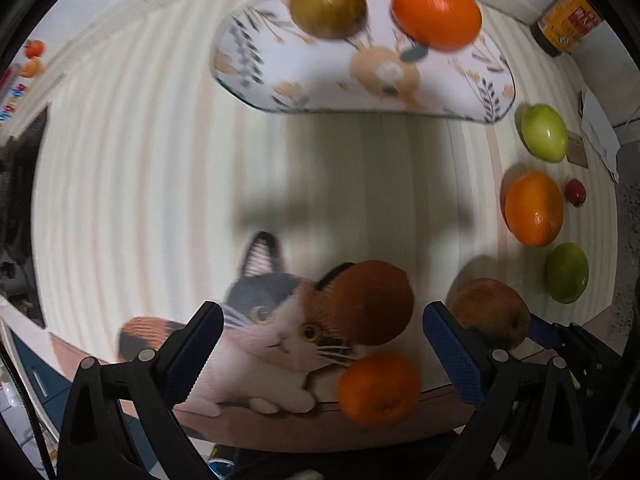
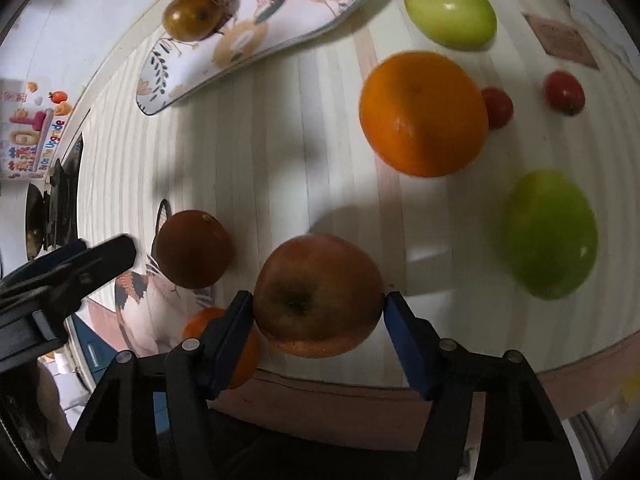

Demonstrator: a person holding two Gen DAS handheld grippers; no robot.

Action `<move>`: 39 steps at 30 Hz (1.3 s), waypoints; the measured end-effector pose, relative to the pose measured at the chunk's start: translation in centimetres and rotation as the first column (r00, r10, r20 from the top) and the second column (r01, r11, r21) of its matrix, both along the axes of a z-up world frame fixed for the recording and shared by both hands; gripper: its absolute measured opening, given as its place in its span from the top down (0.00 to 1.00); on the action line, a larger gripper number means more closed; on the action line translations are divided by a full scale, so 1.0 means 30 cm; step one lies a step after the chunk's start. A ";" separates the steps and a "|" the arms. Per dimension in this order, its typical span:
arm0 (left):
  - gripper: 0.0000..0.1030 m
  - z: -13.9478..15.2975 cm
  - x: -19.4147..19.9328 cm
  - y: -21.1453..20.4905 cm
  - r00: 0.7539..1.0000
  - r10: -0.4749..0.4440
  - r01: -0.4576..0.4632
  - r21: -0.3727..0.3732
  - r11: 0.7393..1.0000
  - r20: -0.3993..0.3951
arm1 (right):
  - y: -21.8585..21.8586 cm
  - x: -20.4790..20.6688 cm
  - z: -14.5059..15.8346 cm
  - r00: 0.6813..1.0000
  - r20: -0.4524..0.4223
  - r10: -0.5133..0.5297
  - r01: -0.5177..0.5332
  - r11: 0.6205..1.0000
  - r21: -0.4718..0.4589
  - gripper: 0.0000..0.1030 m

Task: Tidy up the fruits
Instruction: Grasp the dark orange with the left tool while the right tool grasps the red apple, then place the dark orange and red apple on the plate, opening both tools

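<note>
My right gripper (image 2: 318, 304) is shut on a red-brown apple (image 2: 318, 294), with one blue pad against each side of it, on the striped table. Pointing straight down, my left gripper (image 1: 323, 309) is open over a cat-print mat (image 1: 256, 344). A dark brown round fruit (image 1: 374, 302) lies on that mat between its fingers, untouched, and a small orange (image 1: 378, 388) sits near the mat's front edge. At the far side a floral mat (image 1: 320, 76) carries a brownish-green fruit (image 1: 328, 6) and an orange (image 1: 436, 10).
Loose on the table to the right lie a pale green apple (image 2: 450, 10), a large orange (image 2: 422, 114), a green fruit (image 2: 550, 234) and two small red fruits (image 2: 564, 92). A yellow box (image 1: 566, 20) stands at the far right corner. The table's front edge runs just under both grippers.
</note>
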State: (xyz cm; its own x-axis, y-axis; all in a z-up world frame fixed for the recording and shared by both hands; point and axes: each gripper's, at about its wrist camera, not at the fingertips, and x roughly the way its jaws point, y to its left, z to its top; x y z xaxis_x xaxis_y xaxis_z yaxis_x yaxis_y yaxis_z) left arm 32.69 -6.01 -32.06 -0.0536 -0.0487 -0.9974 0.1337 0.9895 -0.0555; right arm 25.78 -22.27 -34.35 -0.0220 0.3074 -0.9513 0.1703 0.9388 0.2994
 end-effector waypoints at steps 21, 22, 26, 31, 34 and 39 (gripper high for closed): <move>0.50 -0.117 -0.109 0.083 0.998 0.027 -0.028 -0.014 1.000 -0.051 | -0.055 0.009 -0.003 1.000 -0.015 -0.003 0.002 0.999 -0.043 0.32; 0.50 -0.122 -0.116 0.092 0.998 0.035 -0.036 -0.015 0.999 -0.054 | -0.054 0.010 -0.001 1.000 -0.010 -0.001 0.001 0.999 -0.045 0.32; 0.50 -0.133 -0.145 0.112 0.997 0.052 -0.054 -0.022 0.998 -0.055 | -0.043 0.016 -0.004 1.000 -0.014 0.013 -0.014 0.998 -0.054 0.32; 0.50 -0.138 -0.170 0.149 0.997 0.042 -0.043 -0.018 0.999 -0.070 | -0.036 0.019 -0.010 0.999 -0.025 0.027 -0.029 0.998 -0.058 0.32; 0.50 -0.151 -0.129 0.150 0.997 0.042 -0.044 -0.019 0.999 -0.069 | -0.018 0.025 -0.014 0.998 -0.031 0.045 -0.047 0.996 -0.074 0.32; 0.50 -0.148 -0.101 0.143 0.996 0.049 -0.051 -0.024 0.998 -0.078 | -0.004 0.028 -0.013 0.997 -0.032 0.077 -0.080 0.992 -0.093 0.32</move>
State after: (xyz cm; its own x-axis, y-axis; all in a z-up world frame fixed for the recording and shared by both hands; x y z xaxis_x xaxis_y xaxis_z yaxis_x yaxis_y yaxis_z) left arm 29.66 -1.71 -36.50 -0.1269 -0.0790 -0.9888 0.0782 0.9929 -0.0894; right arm 26.64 -22.39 -34.73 -0.0700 0.2127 -0.9746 0.1024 0.9734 0.2050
